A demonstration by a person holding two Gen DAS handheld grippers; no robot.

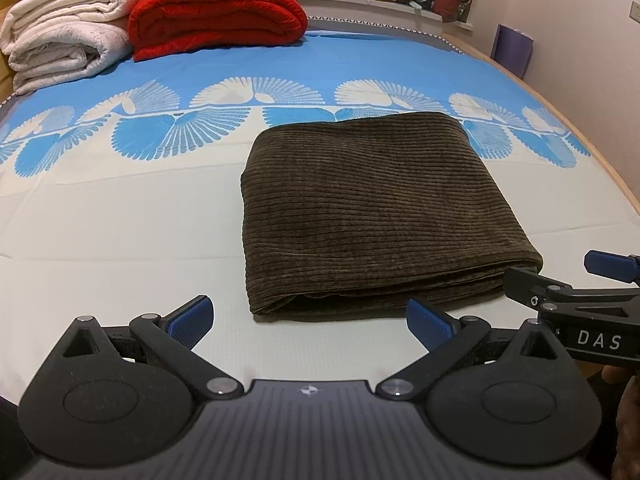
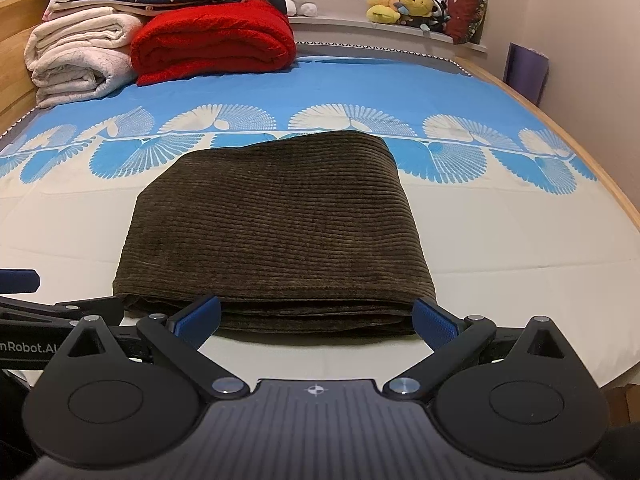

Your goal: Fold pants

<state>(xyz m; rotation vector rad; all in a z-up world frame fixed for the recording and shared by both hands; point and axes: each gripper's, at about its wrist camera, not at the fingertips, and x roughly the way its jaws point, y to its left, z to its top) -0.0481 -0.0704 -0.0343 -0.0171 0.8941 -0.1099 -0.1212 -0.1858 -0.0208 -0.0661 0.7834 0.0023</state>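
Both claws stand spread and empty at the near edge of the bed (image 1: 120, 220): the left claw (image 1: 309, 320) has the near-left corner of the pants (image 1: 372, 208) just ahead of it, and the right claw (image 2: 316, 322) faces their stacked near edge with its blue fingertips (image 2: 199, 320) close to the cloth. Lying flat ahead of both claws as a compact, layered brown corduroy rectangle, the pants appear fully folded. By this evidence the task is essentially complete, with at most a final smoothing or withdrawal left.
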